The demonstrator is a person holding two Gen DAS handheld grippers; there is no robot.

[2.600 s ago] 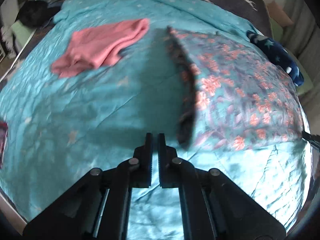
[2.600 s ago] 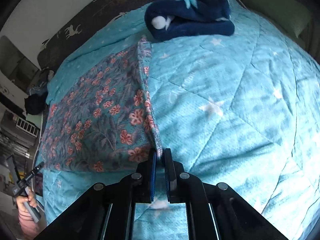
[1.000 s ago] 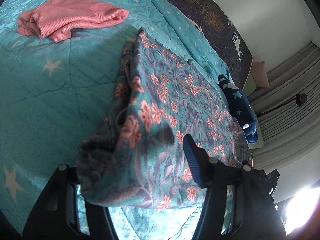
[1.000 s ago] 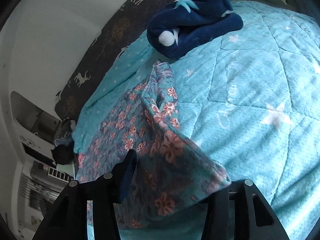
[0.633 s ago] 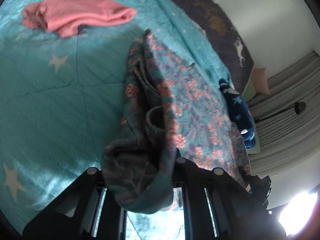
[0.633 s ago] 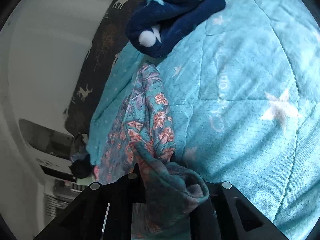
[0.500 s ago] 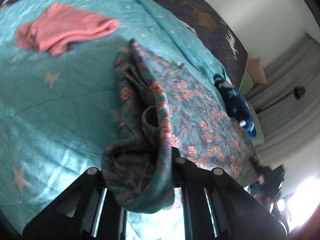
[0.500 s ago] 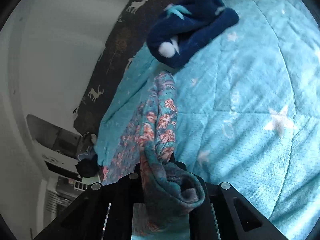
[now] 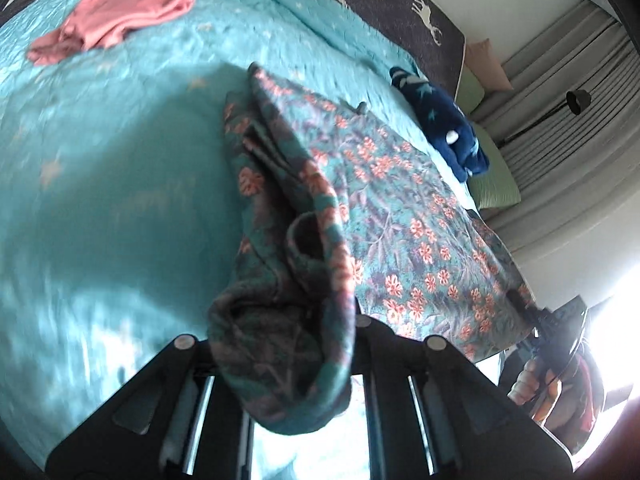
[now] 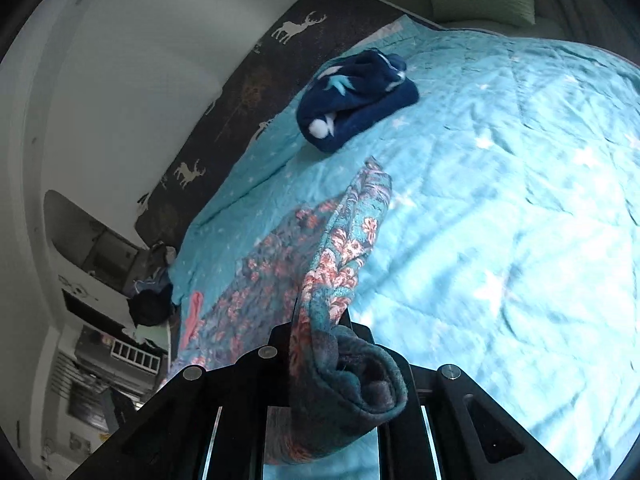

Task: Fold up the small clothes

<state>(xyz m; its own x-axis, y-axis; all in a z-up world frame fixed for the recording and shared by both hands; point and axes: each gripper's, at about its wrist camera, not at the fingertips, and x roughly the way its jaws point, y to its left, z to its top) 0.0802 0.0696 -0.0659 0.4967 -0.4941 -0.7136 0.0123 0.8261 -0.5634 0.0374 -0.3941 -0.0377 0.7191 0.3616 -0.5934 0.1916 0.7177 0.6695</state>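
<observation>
A teal floral garment (image 9: 392, 208) with orange-pink flowers stretches over the turquoise quilt (image 9: 112, 184). My left gripper (image 9: 288, 320) is shut on its near left corner, and bunched cloth hangs over the jaws. In the right wrist view the same floral garment (image 10: 340, 256) rises from the bed to my right gripper (image 10: 328, 332), which is shut on the other near corner. The near edge is lifted off the quilt between both grippers. The right gripper and the hand holding it (image 9: 560, 364) show at the lower right of the left wrist view.
A crumpled pink garment (image 9: 116, 20) lies at the far left of the bed. A folded navy star-pattern piece (image 10: 352, 96) sits near the dark deer-print border (image 10: 240, 92). Green pillows (image 9: 492, 176), grey curtains and a lamp stand beyond; shelves and clutter line the left wall.
Both grippers closed on the garment's near corners, which had lain between open jaws. They have since lifted and pulled the cloth, so it now hangs bunched and raised off the quilt.
</observation>
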